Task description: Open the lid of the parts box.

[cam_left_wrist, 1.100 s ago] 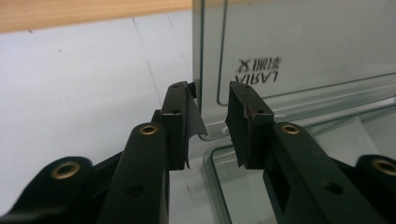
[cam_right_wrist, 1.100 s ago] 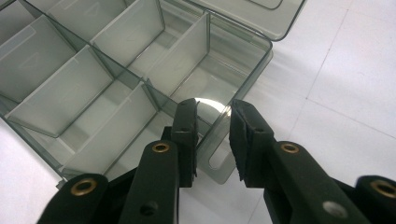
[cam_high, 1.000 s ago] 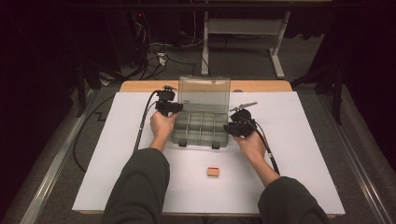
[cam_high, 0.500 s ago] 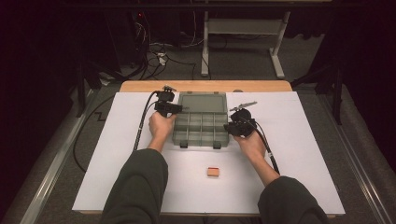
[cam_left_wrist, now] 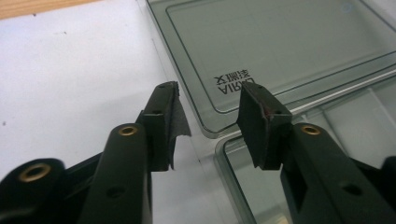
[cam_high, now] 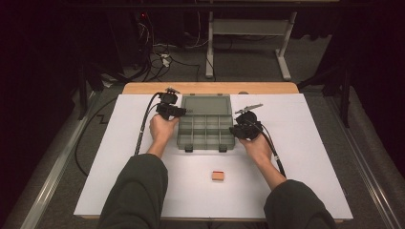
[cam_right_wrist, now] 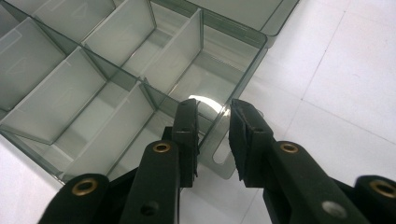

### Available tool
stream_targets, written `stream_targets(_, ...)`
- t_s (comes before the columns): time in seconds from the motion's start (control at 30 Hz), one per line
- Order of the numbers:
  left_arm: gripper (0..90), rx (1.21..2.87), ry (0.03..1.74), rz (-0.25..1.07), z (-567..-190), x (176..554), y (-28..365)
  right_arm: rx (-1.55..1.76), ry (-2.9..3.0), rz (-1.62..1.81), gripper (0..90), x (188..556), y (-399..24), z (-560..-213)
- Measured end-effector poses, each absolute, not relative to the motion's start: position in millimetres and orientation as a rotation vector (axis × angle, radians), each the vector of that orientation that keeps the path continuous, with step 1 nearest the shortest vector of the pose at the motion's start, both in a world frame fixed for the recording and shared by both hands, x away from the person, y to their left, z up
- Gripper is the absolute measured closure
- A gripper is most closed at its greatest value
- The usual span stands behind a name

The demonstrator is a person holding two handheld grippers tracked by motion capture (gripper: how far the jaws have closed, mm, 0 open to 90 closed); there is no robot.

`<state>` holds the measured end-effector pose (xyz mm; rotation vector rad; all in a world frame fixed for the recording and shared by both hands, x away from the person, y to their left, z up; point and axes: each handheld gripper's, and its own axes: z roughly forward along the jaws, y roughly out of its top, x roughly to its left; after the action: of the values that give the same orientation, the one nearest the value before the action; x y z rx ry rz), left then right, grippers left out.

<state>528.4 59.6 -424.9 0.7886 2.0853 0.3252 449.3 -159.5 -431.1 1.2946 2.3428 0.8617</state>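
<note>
At box edges, left gripper (cam_left_wrist: pixel 210 100) fingers just opened, lid (cam_left_wrist: pixel 280 42) flat, right gripper (cam_right_wrist: pixel 212 112) gripping wall (cam_right_wrist: pixel 219 126).

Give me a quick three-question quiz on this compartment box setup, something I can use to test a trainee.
1. Does the lid of the compartment box lie open or shut?
2. True or false: the small tan block lies inside one of the box's compartments.
3. What stands between the jaws of the right hand-held gripper?
A. the tan block
B. the box's side wall
C. a cable

Key
1. Open, folded back flat on the white sheet.
2. False. It lies on the sheet, nearer the person than the box.
3. B
</note>
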Motion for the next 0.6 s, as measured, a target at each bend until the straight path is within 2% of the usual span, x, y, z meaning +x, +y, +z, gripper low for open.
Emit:
stream_targets(0.1,52.6,0.772,2.069,0.304,-416.8,522.8,62.4,1.287,2.348,0.871,72.7,449.0,-160.1,-430.6)
stream_targets(0.17,49.6,0.777,2.061,0.299,-412.7,518.4,64.5,1.276,2.344,0.895,68.4,447.1,-162.4,-428.5)
stream_targets(0.6,44.1,0.780,2.011,0.268,-402.1,486.6,89.7,1.267,2.323,0.986,59.7,435.7,-174.0,-421.3)
